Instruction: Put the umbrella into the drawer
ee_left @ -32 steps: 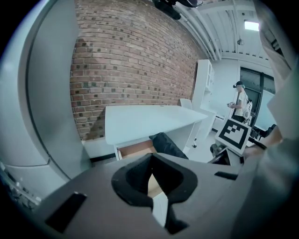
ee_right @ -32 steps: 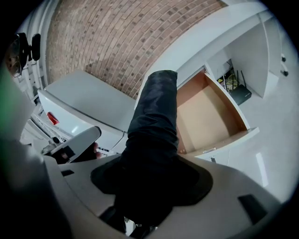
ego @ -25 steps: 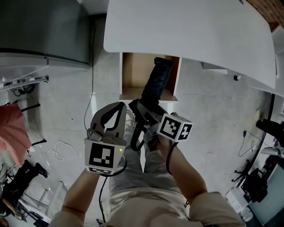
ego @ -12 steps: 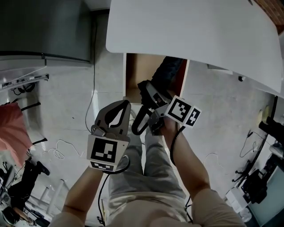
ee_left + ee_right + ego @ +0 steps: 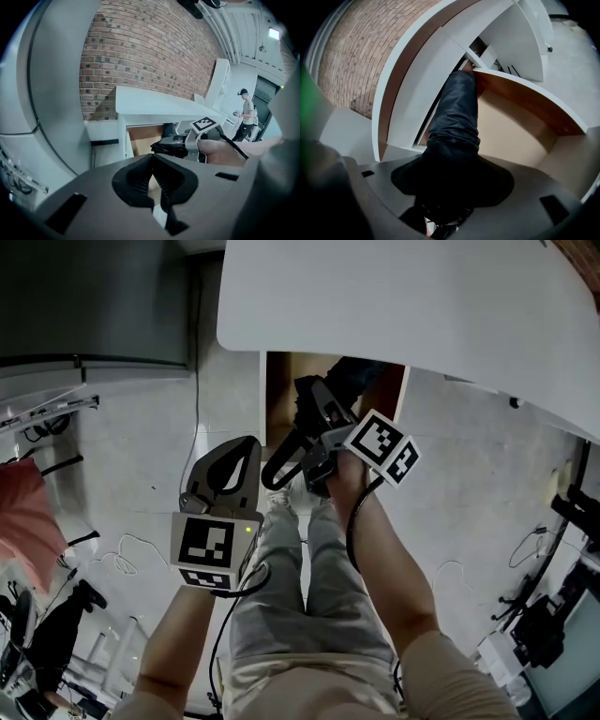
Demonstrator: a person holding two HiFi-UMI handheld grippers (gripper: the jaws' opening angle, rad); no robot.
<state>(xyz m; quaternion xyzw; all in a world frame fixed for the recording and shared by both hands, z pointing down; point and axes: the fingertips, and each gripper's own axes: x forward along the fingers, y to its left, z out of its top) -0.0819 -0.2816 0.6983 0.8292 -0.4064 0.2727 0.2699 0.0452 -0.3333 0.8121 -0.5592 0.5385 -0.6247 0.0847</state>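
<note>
Since a second back, the right tongs (image 5: 450, 187) had swung the umbrella (image 5: 457, 117) down, so its tip poked into the open drawer (image 5: 511, 136). They were clamped on it; the left tongs (image 5: 152, 180) were closed and empty. Next I'd guess: lower it flat and let go.

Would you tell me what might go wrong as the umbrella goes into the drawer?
The far end of the umbrella sits close to the back corner of the drawer, under the desk; pushing further may jam it. Only the right tongs hold it, near one end, so it may sag or slip.
</note>
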